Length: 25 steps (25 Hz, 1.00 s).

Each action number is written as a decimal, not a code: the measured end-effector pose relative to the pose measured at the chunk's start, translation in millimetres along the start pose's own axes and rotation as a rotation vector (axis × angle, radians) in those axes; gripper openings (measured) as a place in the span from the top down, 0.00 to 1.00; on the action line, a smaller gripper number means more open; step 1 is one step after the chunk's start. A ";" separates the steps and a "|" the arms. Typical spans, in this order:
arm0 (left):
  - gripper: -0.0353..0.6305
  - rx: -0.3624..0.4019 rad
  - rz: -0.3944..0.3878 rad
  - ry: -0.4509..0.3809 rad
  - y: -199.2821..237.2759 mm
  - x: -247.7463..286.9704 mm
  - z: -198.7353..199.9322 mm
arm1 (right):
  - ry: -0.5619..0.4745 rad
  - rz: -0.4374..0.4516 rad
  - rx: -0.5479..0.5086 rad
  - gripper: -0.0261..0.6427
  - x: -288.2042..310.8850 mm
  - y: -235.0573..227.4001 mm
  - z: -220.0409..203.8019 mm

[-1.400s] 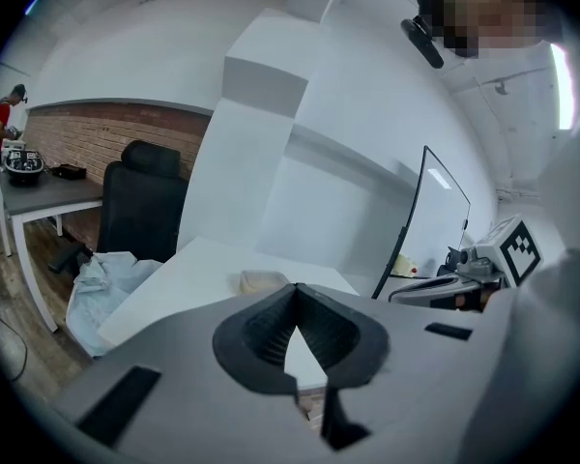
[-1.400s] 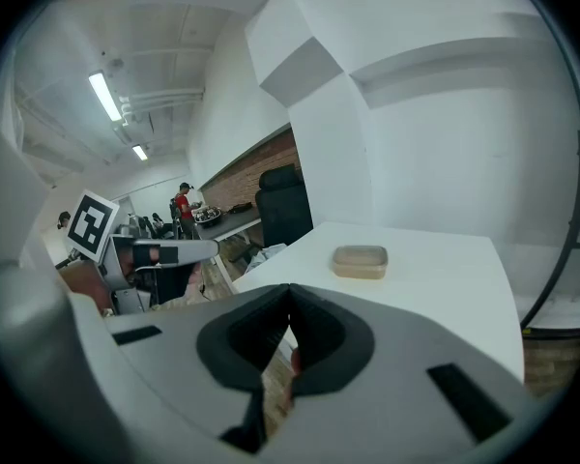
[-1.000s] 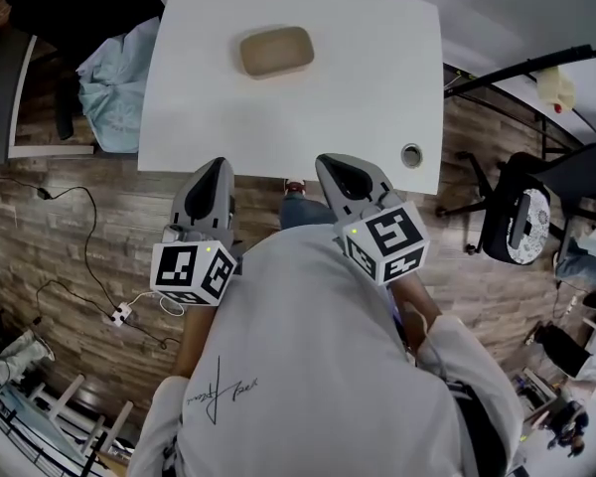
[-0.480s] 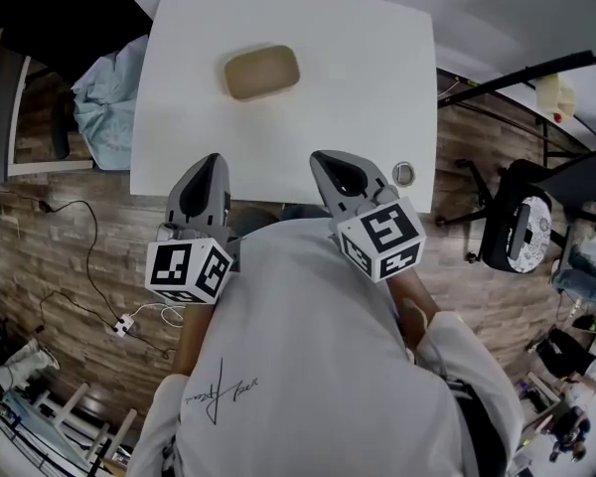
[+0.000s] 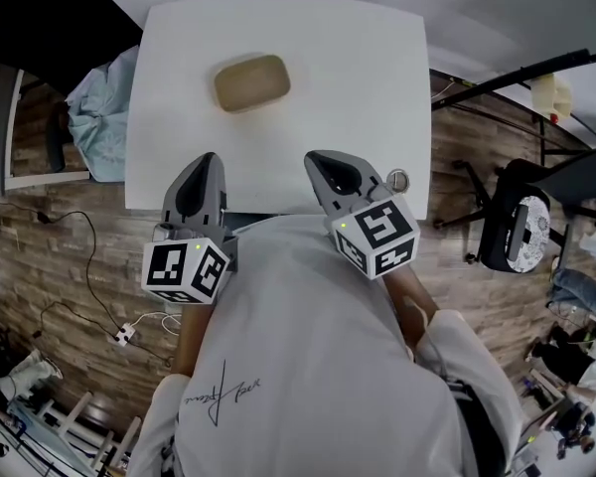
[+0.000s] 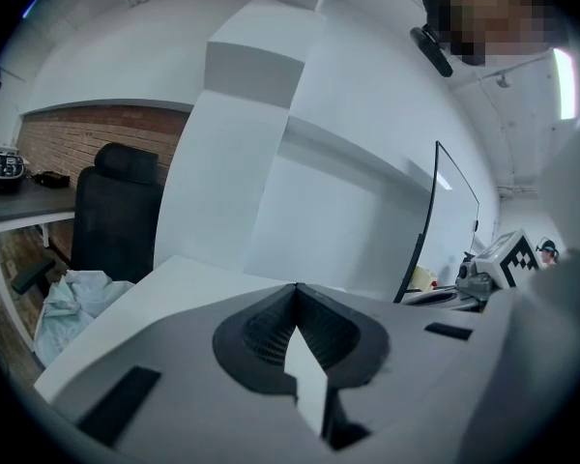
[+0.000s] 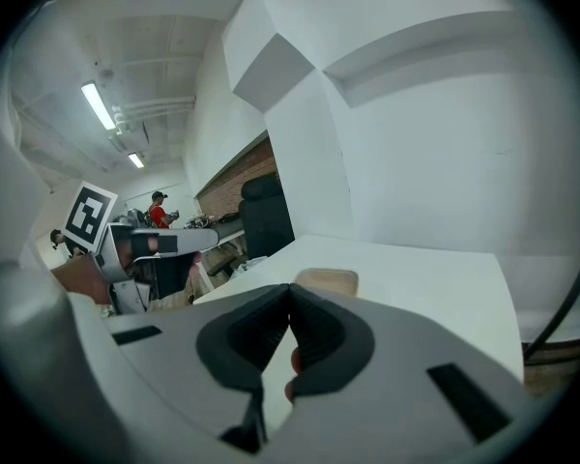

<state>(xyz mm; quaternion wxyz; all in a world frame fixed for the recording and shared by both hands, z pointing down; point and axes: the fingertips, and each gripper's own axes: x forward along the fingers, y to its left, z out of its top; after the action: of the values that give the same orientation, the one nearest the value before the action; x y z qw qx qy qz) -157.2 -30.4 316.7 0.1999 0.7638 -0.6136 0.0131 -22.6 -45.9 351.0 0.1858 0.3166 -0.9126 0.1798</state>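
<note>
Head view, looking steeply down: a person in a pale grey shirt (image 5: 308,366) holds two grey grippers, each with a marker cube, over the near edge of a white square table (image 5: 377,97). A shallow tan rectangular dish (image 5: 251,82) lies on the table ahead of the left gripper (image 5: 205,167) and the right gripper (image 5: 323,163), well apart from both and a little nearer the left one's line. A round metal cable hole (image 5: 397,179) sits in the table corner just right of the right gripper. Left of the left gripper, a pale blue crumpled cloth (image 5: 99,107) rests beside the table near a black office chair (image 5: 40,18). The floor is brown wood planks (image 5: 70,256).

Left gripper view: the dark jaw pads meet at their tips with nothing between them. Ahead lie the white tabletop, a white wall with a boxed column (image 6: 256,75), and to the left a red brick wall (image 6: 77,138).

Right gripper view: the jaws are also pressed together at the tips and grip nothing. The tan dish lies on the table just beyond the tips. To the left are ceiling strip lights (image 7: 100,106) and a distant person in a red top (image 7: 159,211).
</note>
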 end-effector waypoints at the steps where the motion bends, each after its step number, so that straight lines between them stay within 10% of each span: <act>1: 0.94 0.000 -0.003 -0.001 0.8 2.8 0.7 | 0.000 -0.001 0.001 0.95 2.4 -1.9 0.7; 25: 0.94 -0.008 -0.043 0.145 38.4 67.6 -2.0 | 0.089 -0.076 0.168 0.95 76.9 -69.0 -17.5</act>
<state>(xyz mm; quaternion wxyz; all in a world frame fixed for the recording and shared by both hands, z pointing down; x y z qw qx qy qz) -176.2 -99.2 347.6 0.2470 0.7731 -0.5810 0.0616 -30.3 -128.2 415.5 0.2058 0.3572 -0.8724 0.2626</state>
